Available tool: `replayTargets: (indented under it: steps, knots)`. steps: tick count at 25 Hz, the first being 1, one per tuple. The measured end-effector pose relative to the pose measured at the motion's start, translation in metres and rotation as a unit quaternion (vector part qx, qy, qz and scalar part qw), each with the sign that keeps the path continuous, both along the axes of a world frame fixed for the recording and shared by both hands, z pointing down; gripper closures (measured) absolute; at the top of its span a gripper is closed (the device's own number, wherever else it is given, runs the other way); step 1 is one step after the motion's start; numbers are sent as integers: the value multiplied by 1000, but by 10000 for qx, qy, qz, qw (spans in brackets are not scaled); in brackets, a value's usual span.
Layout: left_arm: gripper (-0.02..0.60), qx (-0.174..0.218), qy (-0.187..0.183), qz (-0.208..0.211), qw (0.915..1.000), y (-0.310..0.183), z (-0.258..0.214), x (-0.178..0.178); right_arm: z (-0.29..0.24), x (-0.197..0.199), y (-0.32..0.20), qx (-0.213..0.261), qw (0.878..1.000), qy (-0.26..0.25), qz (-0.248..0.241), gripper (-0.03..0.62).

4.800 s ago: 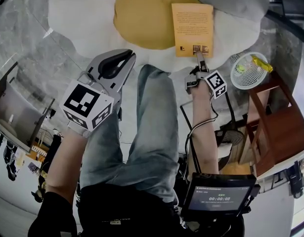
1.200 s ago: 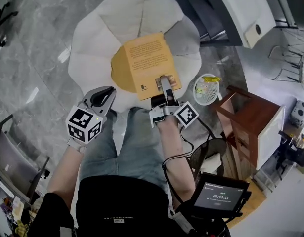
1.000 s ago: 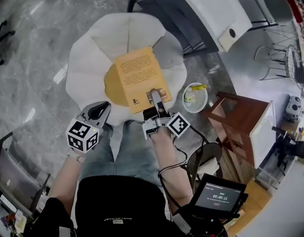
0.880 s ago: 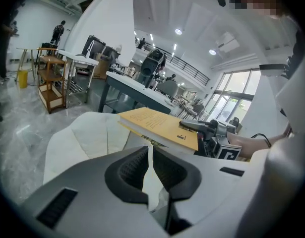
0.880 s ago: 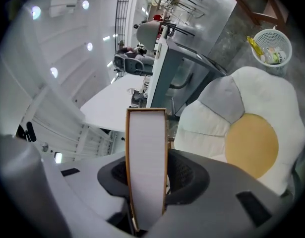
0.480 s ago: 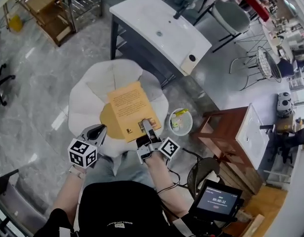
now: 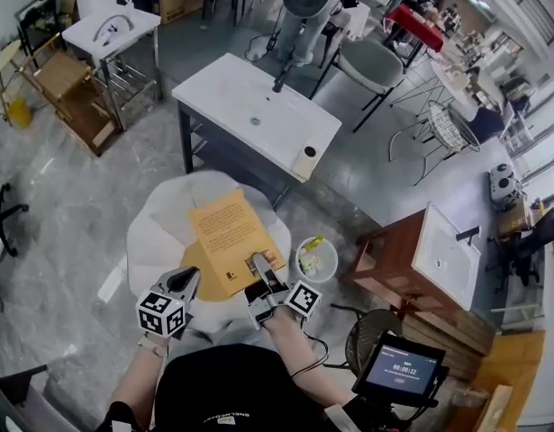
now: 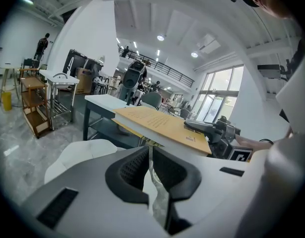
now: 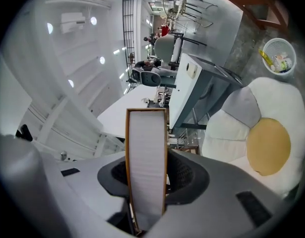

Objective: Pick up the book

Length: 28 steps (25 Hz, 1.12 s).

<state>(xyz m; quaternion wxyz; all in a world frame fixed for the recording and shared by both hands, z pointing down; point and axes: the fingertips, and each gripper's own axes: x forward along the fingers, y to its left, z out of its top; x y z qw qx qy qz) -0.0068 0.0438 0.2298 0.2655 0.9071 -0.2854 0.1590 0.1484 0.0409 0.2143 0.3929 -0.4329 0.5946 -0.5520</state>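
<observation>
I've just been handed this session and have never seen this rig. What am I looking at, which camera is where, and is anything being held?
There is no robot here: a person holds a two-jaw gripper in each hand. The wide picture comes from a camera on the person's head, looking steeply down. The other two come from cameras riding on each gripper, looking along its own jaws. The right gripper is clamped on the near edge of a tan paperback book; its own view shows the book's white pages pinched between the jaws. The left gripper has its jaws together with nothing in them. Below, on the grey floor, lie a white fried-egg-shaped cushion with a yellow centre and a white mesh wastebasket.
</observation>
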Motion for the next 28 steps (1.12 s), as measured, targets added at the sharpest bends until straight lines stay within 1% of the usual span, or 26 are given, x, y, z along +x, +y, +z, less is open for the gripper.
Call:
replayTargets:
  steps: [3,6,11,17,23,28]
  knots:
    - [563,55,74,82,9999,-9,-18,1,-25,-4,-7,170,9998,-29,27,432]
    - [563,198,83,181,9996,-13,-41,10,-51,0,-8,355,9994,-34,21,433]
    - [563,393,191,168,9989,-20,-87,28,-95,9,-9,634,9980,-6,-66,433]
    - [563,638,267,250,9973,-34,-116,31,-116,12,-16,877,9961,47,-93,431]
    - [563,771,343,159,9963,-45,-132,24,-121,18,-22,999,9948,162,-74,433]
    - [563,869,346,177,9955,-55,-142,25,-132,18,-30,1146,9933,119,-47,432]
